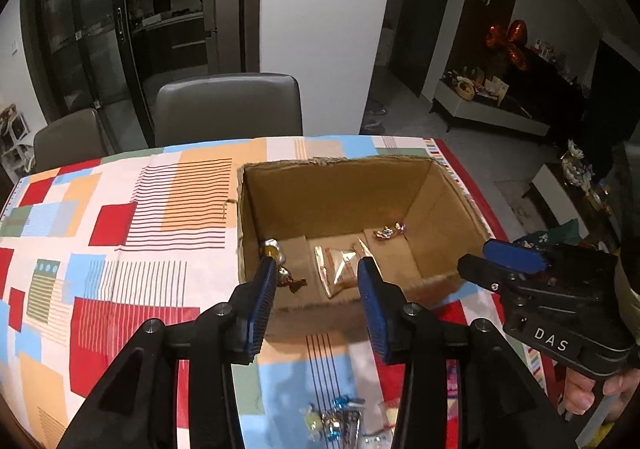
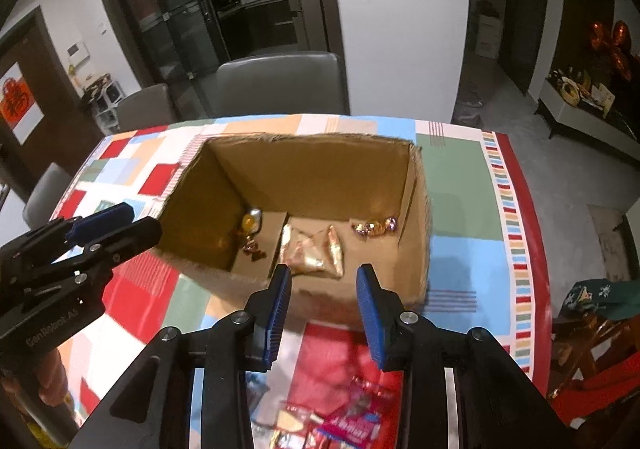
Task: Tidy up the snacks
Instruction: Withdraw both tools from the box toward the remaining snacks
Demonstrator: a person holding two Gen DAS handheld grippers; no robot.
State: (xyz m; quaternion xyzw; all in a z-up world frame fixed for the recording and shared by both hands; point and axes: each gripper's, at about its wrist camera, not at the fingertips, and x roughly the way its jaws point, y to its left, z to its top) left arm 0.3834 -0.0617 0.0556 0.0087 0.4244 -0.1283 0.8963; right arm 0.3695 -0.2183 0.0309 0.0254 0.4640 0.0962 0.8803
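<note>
Left wrist view: my left gripper (image 1: pixel 318 269) hangs wide and empty before the cardboard box (image 1: pixel 452 193), right gripper (image 2: pixel 323 277) likewise. Some snacks (image 2: pixel 310 249) sit inside; loose candies (image 1: pixel 334 419) wait nearer on the tablecloth (image 1: pixel 120 209), probably next.

Black left gripper (image 1: pixel 318 281) and right gripper (image 2: pixel 322 289), ribbed blue fingers (image 1: pixel 262 301), silver screws

both wrist views close, facing down-forward; share cardboard box (image 1: pixel 340 201).

Left gripper (image 1: pixel 318 269) spread wide, empty, over the cardboard box (image 1: pixel 340 185). Inside: foil packet (image 1: pixel 336 269) and wrapped candies (image 1: pixel 388 231). Right gripper (image 1: pixel 496 261) beside the box.
</note>
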